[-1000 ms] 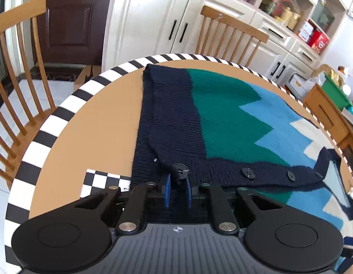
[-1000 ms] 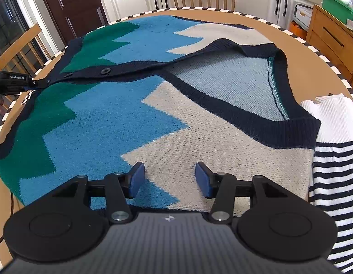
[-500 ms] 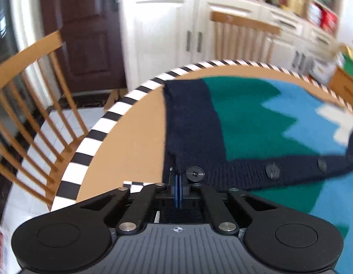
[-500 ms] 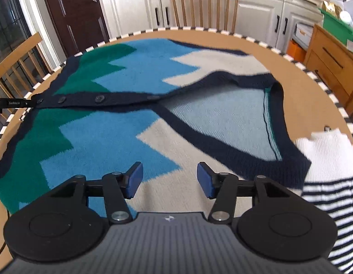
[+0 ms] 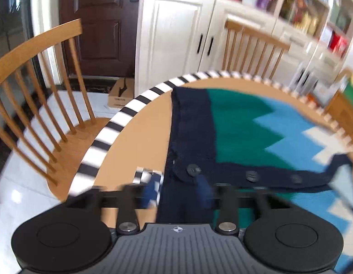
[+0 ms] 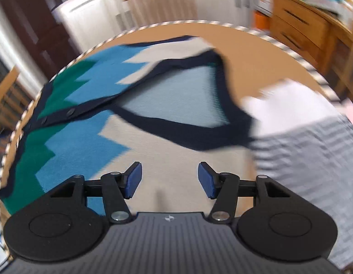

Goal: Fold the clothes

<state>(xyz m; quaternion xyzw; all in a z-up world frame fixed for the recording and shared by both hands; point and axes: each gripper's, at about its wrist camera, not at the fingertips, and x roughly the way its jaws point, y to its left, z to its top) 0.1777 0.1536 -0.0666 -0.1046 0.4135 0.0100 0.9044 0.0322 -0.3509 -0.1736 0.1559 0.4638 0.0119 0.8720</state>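
The left gripper (image 5: 176, 191) was pinching the dark bottom corner of the cardigan (image 5: 240, 137) by its lowest button (image 5: 193, 170); its jaws have just been opening, and it has let go and pulled up and back. Its blue pads are blurred but now stand apart, with the dark hem band lying between and below them, not pressed. The right gripper (image 6: 169, 180) has swung sideways too, and the whole view is smeared; its jaws have opened a little further and stand spread above the cream part of the cardigan (image 6: 176, 155), holding nothing.

The cardigan lies flat and buttoned on the round table (image 5: 139, 141) with the striped rim, its dark hem toward the left and its open neck toward the right. A white and striped garment (image 6: 302, 132) lies just beside the neckline on the right, touching or overlapping it. Wooden chairs (image 5: 39, 96) stand at the far and left sides of the table, white cupboards (image 5: 171, 41) beyond.
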